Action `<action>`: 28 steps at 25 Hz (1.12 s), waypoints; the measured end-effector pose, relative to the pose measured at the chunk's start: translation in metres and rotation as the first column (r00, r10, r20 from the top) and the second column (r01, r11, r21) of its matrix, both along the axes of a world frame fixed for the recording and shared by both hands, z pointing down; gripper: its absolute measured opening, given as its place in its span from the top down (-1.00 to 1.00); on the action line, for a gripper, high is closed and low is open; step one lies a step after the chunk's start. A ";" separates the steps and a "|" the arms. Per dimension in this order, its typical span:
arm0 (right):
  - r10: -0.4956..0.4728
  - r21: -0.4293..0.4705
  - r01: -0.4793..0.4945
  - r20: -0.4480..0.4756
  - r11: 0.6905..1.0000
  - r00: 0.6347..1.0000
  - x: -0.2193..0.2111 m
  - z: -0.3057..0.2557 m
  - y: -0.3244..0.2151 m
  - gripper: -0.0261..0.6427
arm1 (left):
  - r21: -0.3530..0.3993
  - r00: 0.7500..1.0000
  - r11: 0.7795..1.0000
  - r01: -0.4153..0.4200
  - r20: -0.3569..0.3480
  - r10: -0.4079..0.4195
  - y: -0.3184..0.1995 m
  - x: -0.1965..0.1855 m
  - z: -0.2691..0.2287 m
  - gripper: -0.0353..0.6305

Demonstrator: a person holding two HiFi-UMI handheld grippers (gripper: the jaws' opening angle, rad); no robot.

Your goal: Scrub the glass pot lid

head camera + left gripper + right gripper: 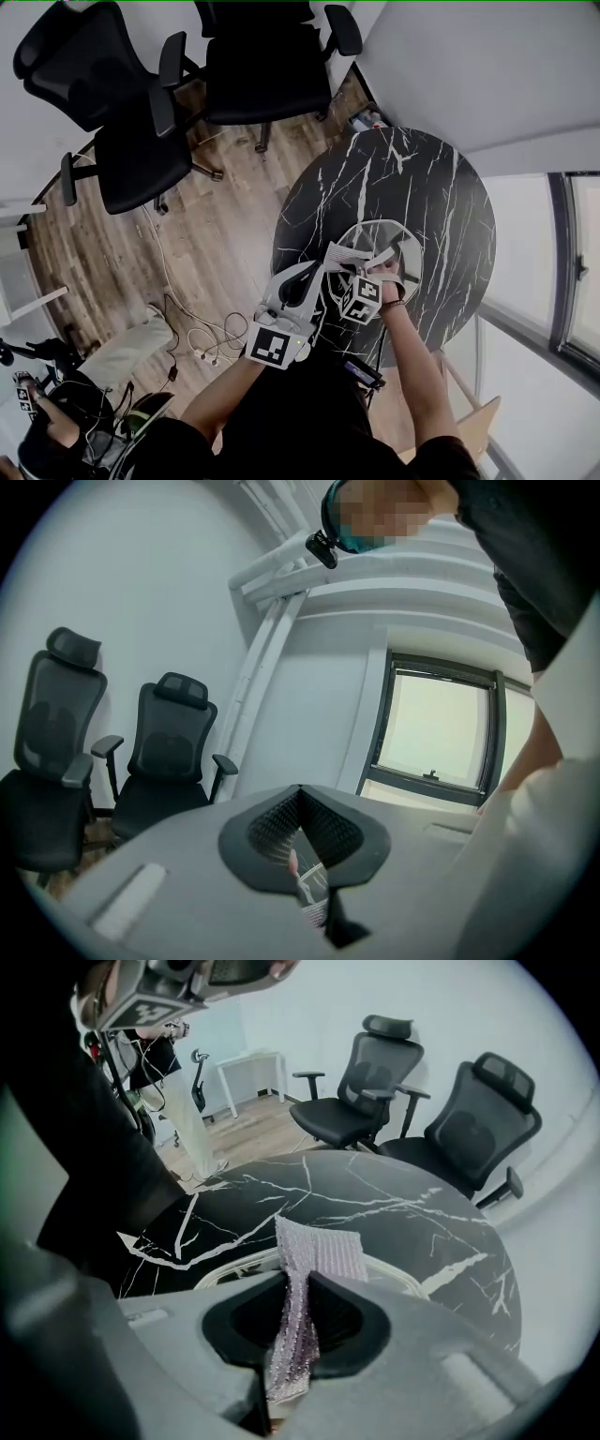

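Head view, with both tongs views. The glass pot lid (382, 242) lies on the round black marble bench (427, 183), a little to the 6 o'clock side of its middle. It looks to be flat, and being round it offers no long axis to line up with.

The right tongs (362, 272) are clamped on a glittering mesh scrubbing cloth (345, 255). In the right gripper view the cloth (317, 1246) runs lengthwise out of the closed right tongs (298, 1290) toward 12 o'clock. Its free end hangs over the lid's pale rim (405, 1277), with the bench (375, 1194) beyond.

The left tongs (319, 272) sit at the lid's 9 o'clock edge. In their own view the left tongs (300, 803) are closed at the tips. Only a sliver of marbled pattern shows in the gap, and whether they nip the rim cannot be told.

Judgement: the right tongs are the nearer to the glass, which lies directly ahead of them at 12 o'clock. The coming stroke depends on pressing the cloth's free end down onto the glass. The left tongs are placed to steady the rim from 9 o'clock.
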State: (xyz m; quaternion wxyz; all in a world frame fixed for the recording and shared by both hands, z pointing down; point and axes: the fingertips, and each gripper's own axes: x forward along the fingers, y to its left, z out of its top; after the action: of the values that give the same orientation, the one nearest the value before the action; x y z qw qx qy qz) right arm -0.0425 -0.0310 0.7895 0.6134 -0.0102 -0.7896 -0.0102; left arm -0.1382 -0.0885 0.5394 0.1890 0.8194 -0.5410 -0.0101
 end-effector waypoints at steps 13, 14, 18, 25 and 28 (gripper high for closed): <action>-0.068 0.008 0.068 0.000 0.998 0.998 0.002 0.006 0.059 0.73 | 0.021 1.000 1.000 0.017 0.016 -0.017 0.021 0.007 -0.005 0.89; -0.070 0.010 0.070 0.000 0.998 0.998 0.003 0.006 0.063 0.73 | 0.022 1.000 1.000 0.011 0.017 -0.011 0.022 0.009 -0.006 0.89; -0.069 0.000 0.069 -0.002 0.998 0.998 0.012 0.006 0.084 0.73 | 0.038 1.000 0.999 0.004 0.018 -0.005 0.027 0.019 -0.008 0.89; -0.061 -0.002 0.061 -0.007 0.998 0.998 0.038 0.010 0.117 0.73 | 0.063 1.000 0.998 -0.015 0.017 0.014 0.034 0.046 -0.016 0.89; -0.035 0.000 0.035 0.002 0.999 0.999 0.052 0.013 0.133 0.73 | 0.051 0.999 0.998 -0.025 0.021 0.024 0.042 0.059 -0.015 0.89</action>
State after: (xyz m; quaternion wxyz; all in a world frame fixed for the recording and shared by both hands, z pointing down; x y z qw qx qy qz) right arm 0.0094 0.1025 0.8028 0.6122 -0.0240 -0.7900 -0.0206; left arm -0.0795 -0.0465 0.5239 0.1626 0.8308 -0.5322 -0.0135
